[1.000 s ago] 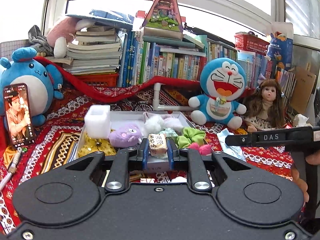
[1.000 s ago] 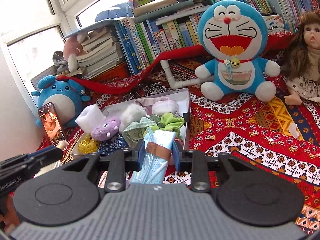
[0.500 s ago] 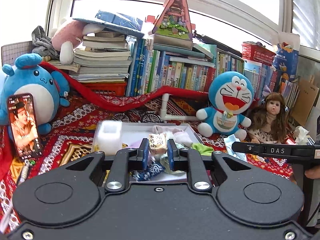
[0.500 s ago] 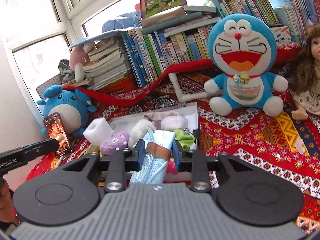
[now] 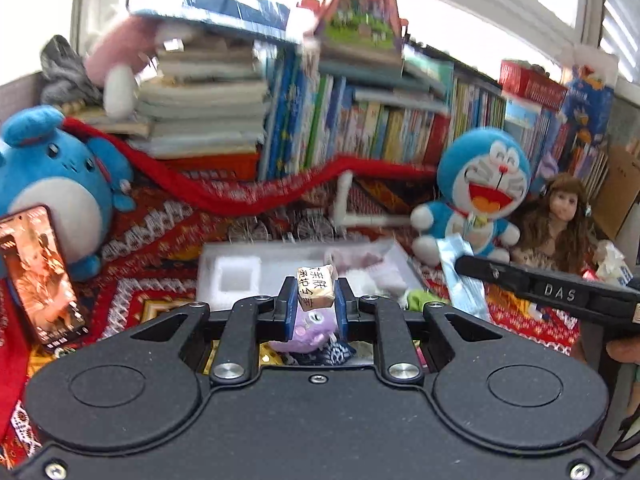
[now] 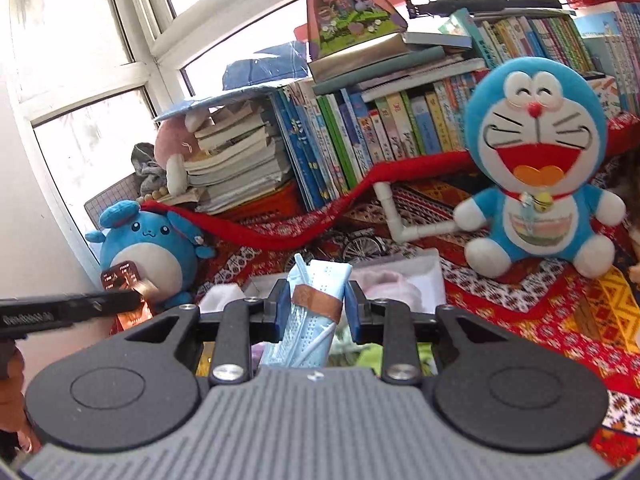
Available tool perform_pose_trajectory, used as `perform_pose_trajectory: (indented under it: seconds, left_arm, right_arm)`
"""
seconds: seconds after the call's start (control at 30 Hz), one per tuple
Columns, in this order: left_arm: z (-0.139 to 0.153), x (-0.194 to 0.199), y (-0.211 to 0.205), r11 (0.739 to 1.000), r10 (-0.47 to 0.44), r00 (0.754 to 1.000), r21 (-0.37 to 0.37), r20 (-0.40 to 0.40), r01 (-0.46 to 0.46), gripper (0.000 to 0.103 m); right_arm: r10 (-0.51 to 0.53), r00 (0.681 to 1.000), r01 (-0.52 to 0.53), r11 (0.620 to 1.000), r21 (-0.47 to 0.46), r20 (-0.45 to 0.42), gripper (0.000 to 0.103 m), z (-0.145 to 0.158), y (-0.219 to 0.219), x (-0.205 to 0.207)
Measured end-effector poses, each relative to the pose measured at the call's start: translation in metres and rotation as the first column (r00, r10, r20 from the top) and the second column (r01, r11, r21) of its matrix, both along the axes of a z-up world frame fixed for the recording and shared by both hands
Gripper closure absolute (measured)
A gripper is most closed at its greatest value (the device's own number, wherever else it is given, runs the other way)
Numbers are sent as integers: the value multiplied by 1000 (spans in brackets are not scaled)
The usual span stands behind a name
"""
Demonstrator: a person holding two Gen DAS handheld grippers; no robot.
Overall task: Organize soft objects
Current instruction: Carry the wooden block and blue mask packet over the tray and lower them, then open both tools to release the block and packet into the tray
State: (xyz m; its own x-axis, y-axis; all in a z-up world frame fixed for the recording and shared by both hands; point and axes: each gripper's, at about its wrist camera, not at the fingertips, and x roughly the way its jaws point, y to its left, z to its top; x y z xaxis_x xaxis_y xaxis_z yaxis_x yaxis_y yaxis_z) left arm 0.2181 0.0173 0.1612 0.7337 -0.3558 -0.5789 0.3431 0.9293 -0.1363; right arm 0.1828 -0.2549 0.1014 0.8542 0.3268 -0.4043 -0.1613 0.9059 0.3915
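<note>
a: left wrist view first. the left gripper (image 5: 316, 304) has its fingers (image 5: 289, 307) clamped narrow on a small wrapped packet (image 5: 315, 288) with printed characters. what's different from a second ago?

b: the packet sits in the same pinch, but the view has lifted and pulled back: the white tray (image 5: 208, 264) now lies lower and partly under the gripper body, with the purple plush (image 5: 310, 326) showing just below the fingers. the books behind are smeared, so the hand is on the move

a: and the right gripper (image 5: 472, 266) shows at the right edge, carrying a pale blue pack (image 5: 460, 276)?

b: yes, it's up off the cloth, in front of the blue cat plush (image 5: 480, 196)

a: right wrist view?

b: the right gripper (image 6: 316, 310) has its fingers (image 6: 282, 308) closed on the blue pack (image 6: 312, 316) with its brown band, same hold as before. the tray (image 6: 432, 276) has dropped lower in frame and the cat plush (image 6: 536, 160) looms larger. the left gripper (image 6: 136, 300) juts in from the left

a: meaning?

b: i'd judge both items are picked and lifted clear of the tray; next comes carrying each to wherever it belongs, which isn't evident yet
</note>
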Motion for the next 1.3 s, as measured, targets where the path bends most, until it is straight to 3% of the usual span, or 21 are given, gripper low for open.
perform_pose_trajectory:
  seconds: [0.17, 0.5, 1.07, 1.3]
  left_arm:
    - [-22, 31, -17, 999, 1, 994, 43, -107, 3, 85]
    - [-54, 70, -20, 997, 52, 970, 70, -237, -37, 85]
    - [-85, 93, -11, 985, 139, 936, 144, -325, -96, 84]
    - [-86, 94, -8, 985, 144, 931, 143, -334, -101, 74]
  right_arm:
    - [11, 1000, -11, 1000, 3, -3, 69, -9, 11, 16]
    - [-3, 993, 5, 1000, 18, -119, 69, -50, 19, 39]
    - [9, 985, -17, 999, -47, -172, 68, -80, 41, 58]
    - [23, 984, -37, 996, -79, -174, 68, -81, 46, 58]
